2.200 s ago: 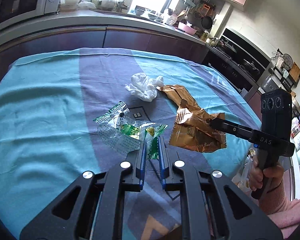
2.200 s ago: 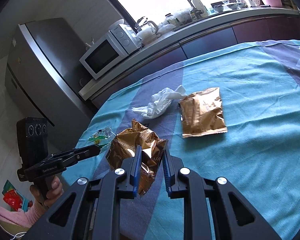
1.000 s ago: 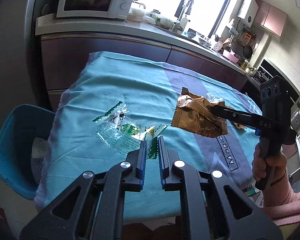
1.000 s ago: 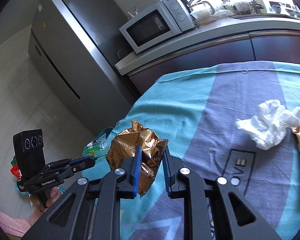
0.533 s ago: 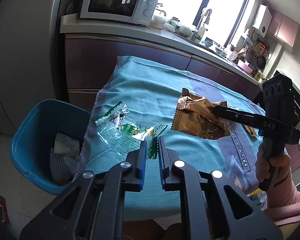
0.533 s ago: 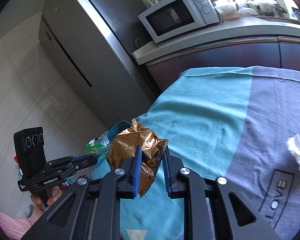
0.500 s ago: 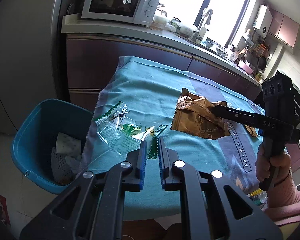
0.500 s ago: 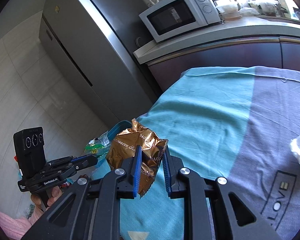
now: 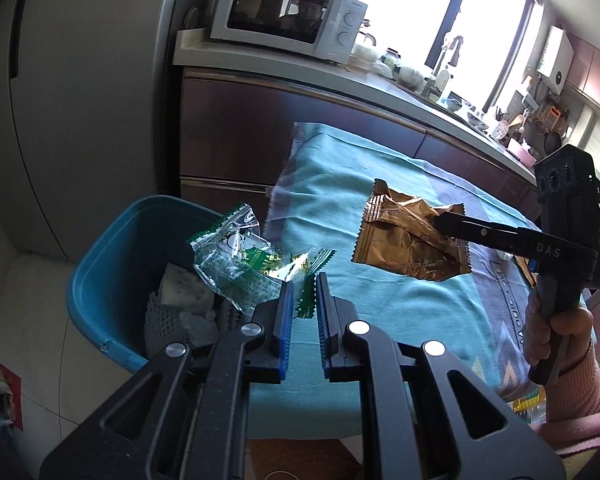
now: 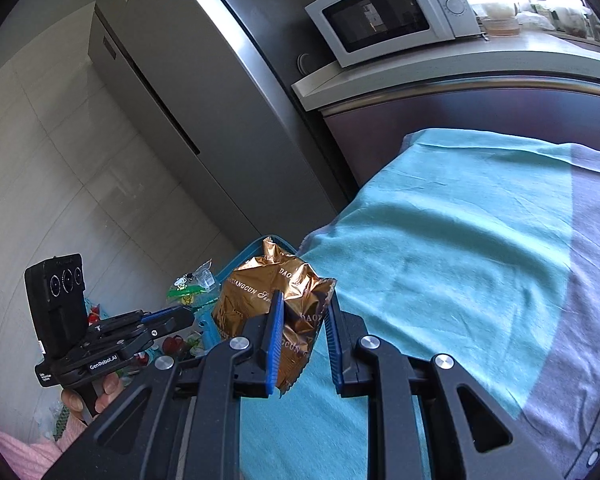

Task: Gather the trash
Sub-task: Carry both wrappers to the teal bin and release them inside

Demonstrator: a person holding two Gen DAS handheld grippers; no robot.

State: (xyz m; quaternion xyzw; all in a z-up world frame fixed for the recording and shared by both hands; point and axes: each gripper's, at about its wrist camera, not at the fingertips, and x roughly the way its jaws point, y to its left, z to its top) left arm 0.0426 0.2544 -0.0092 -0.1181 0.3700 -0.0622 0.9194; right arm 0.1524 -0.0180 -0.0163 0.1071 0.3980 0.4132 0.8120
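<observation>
My left gripper (image 9: 302, 294) is shut on a clear-and-green plastic wrapper (image 9: 240, 268), which hangs over the rim of a blue bin (image 9: 112, 256) on the floor by the table's left end. In the right wrist view that left gripper (image 10: 188, 314) and its green wrapper (image 10: 190, 284) show at the lower left. My right gripper (image 10: 300, 304) is shut on a crumpled gold foil snack bag (image 10: 276, 292), held above the table's left edge with the blue bin (image 10: 240, 258) just behind. From the left wrist, the right gripper (image 9: 436, 222) and gold bag (image 9: 404, 240) hang over the teal cloth.
The table wears a teal and grey cloth (image 10: 460, 240). The bin holds white and grey trash (image 9: 180, 308). A steel fridge (image 10: 188, 100) and a counter with a microwave (image 9: 284, 18) stand behind. A hand in a pink sleeve (image 9: 556, 328) grips the right tool.
Both grippers have carried their wrappers leftward, off the table's middle. The blue bin has come fully into view under the green wrapper. The tissue and second gold bag have left the right view.
</observation>
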